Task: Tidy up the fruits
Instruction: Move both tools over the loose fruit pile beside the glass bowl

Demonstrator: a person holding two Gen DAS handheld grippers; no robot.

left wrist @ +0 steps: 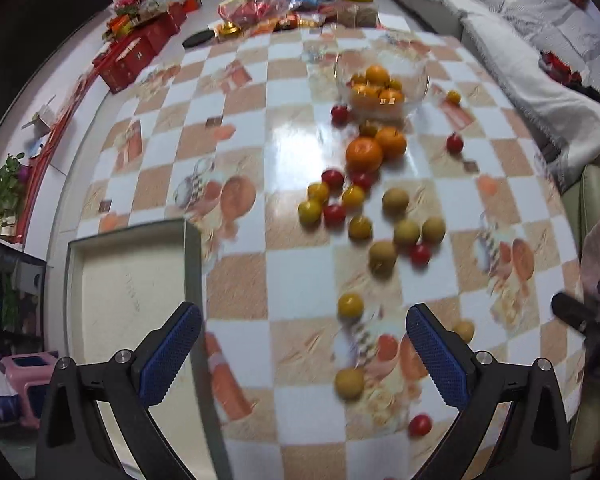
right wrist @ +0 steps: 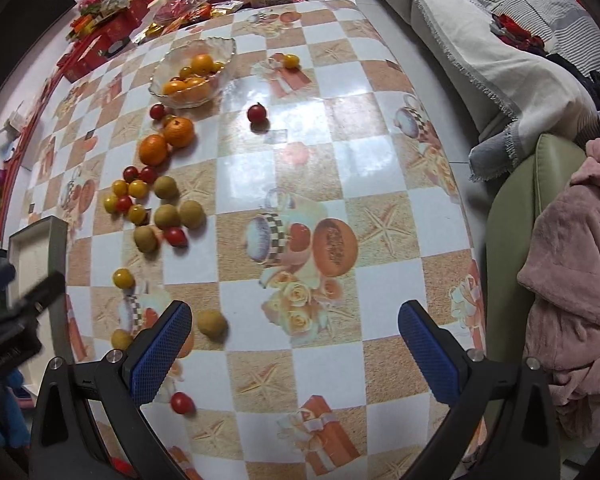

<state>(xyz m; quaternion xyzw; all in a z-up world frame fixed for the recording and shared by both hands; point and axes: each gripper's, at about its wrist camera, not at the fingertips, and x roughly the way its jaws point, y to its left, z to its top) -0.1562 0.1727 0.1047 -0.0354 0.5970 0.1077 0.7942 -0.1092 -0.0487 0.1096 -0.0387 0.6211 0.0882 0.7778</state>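
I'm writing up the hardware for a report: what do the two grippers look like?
Both match. The left gripper and right gripper each have two matte black plastic fingers with silver screws and triangular cut-outs at the base. Each finger carries a blue pad with a fine knurled grid texture. No cables, sleeves or readable markings show.

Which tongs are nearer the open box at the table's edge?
Left. The left tongs hang open with one finger right over the box. The right tongs are open farther along the table, the box off to their left.
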